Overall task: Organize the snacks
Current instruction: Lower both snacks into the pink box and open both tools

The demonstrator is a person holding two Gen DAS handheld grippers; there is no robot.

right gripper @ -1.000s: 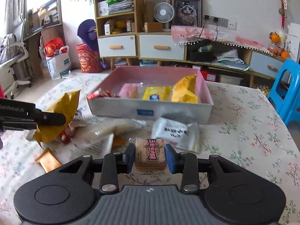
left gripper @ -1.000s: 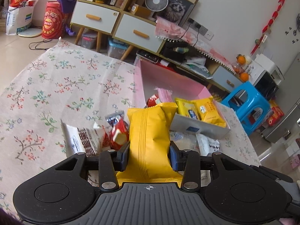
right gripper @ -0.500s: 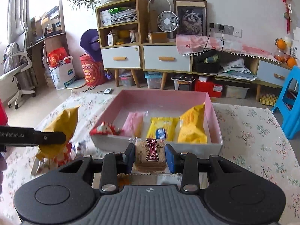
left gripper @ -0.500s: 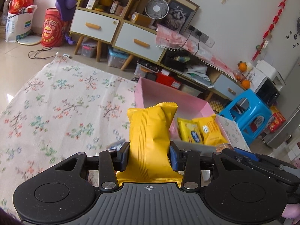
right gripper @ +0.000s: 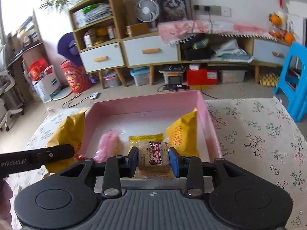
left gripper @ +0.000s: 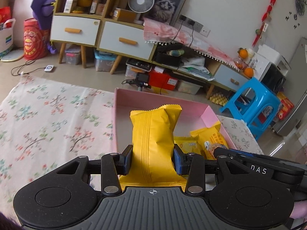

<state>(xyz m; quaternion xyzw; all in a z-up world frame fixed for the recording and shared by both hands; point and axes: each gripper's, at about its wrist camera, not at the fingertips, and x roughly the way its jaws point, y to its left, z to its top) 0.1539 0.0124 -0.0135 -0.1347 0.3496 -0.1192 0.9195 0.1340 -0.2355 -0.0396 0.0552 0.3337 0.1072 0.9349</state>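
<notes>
My left gripper (left gripper: 152, 160) is shut on a plain yellow snack bag (left gripper: 153, 140) and holds it above the near left part of the pink box (left gripper: 122, 97). My right gripper (right gripper: 153, 161) is shut on a small brown biscuit pack with red lettering (right gripper: 154, 157), held above the box's near edge. In the right wrist view the pink box (right gripper: 209, 122) holds a pink packet (right gripper: 109, 143), a yellow packet (right gripper: 145, 137) and a larger yellow bag (right gripper: 184, 134). The left gripper's bag (right gripper: 67, 134) shows at the box's left side.
The box sits on a table with a floral cloth (right gripper: 259, 138). A blue plastic stool (left gripper: 253, 103) stands right of the table. Drawer cabinets (right gripper: 130, 53) and floor clutter lie behind. The right gripper's arm (left gripper: 259, 168) crosses the left wrist view at lower right.
Both grippers have risen and moved forward over the pink box with their packs. The loose snacks on the cloth have dropped out of view.
</notes>
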